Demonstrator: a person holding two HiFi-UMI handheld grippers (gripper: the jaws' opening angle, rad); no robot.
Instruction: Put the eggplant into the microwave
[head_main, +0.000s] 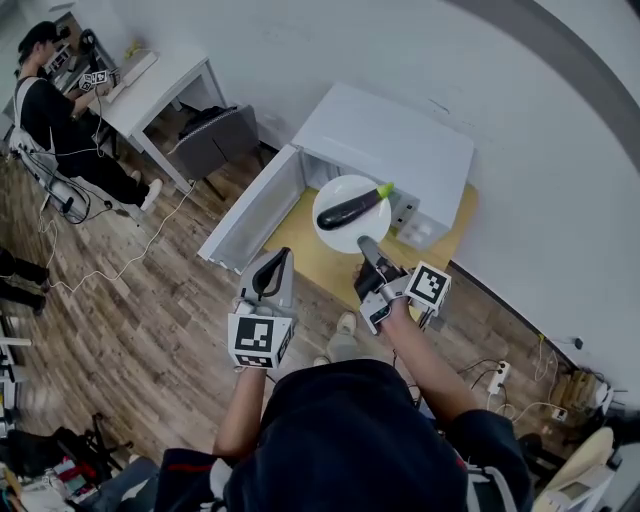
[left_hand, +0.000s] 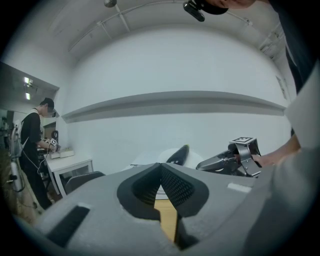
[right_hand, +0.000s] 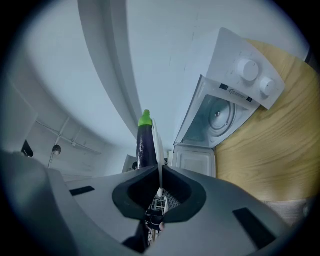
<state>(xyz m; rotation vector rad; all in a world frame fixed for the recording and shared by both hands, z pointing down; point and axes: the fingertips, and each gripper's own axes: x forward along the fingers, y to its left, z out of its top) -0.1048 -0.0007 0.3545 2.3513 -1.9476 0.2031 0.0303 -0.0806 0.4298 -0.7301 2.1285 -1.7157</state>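
Eggplant (head_main: 355, 207) lies on plate (head_main: 338, 235) pinched by right gripper (head_main: 365, 243) fingers (right_hand: 135, 192) — left gripper (head_main: 277, 258) fingers (left_hand: 176, 187) clenched together, empty.

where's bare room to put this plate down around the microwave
Free for the plate: the microwave cavity, its turntable bare, and the wooden surface in front, right of the open door. Crowded: the floor at right, with cables and a power strip.
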